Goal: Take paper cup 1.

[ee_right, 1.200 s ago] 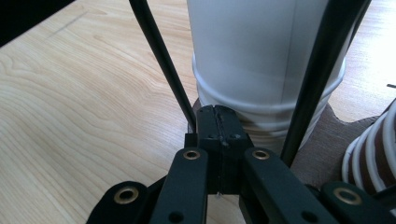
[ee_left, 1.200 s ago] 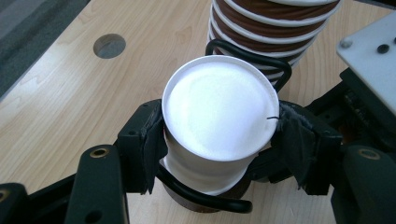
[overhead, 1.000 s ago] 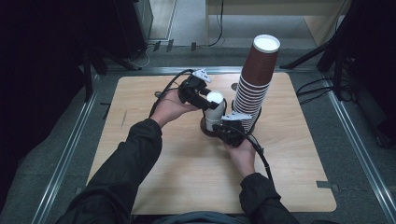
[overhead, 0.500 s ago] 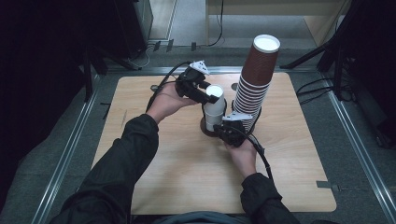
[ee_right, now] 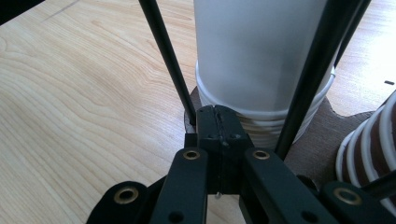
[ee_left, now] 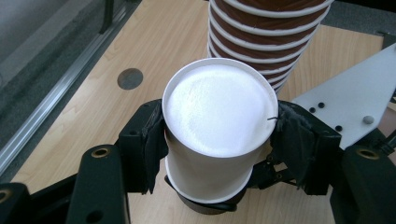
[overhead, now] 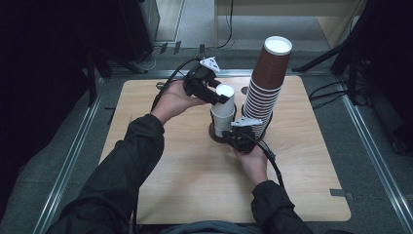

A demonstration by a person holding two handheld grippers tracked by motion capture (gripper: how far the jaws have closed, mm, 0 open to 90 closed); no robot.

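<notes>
My left gripper (overhead: pixel 223 95) is shut on an upside-down white paper cup (overhead: pixel 224 111), its pads (ee_left: pixel 154 140) pressing both sides just under the cup's base (ee_left: pixel 219 112). The cup hangs over a short stack of white cups (ee_right: pixel 266 128) in a black wire holder (ee_right: pixel 163 56) on a brown base (ee_right: pixel 327 135). My right gripper (overhead: pixel 234 132) is low at the holder's foot, jaws closed together (ee_right: pixel 218 121) against the base edge; whether they pinch anything I cannot tell. A tall stack of brown cups (overhead: pixel 267 83) stands right beside it.
Everything rests on a light wooden tabletop (overhead: pixel 170 170) with a round hole (ee_left: pixel 130 78) near its far edge. Metal rails (overhead: pixel 73 161) run along the sides, and cables lie on the dark floor beyond. The right gripper's grey plate (ee_left: pixel 348 105) sits close behind the held cup.
The left gripper has risen with the white cup, drawing it up off the white stack. The right gripper has stayed at the holder's foot.
</notes>
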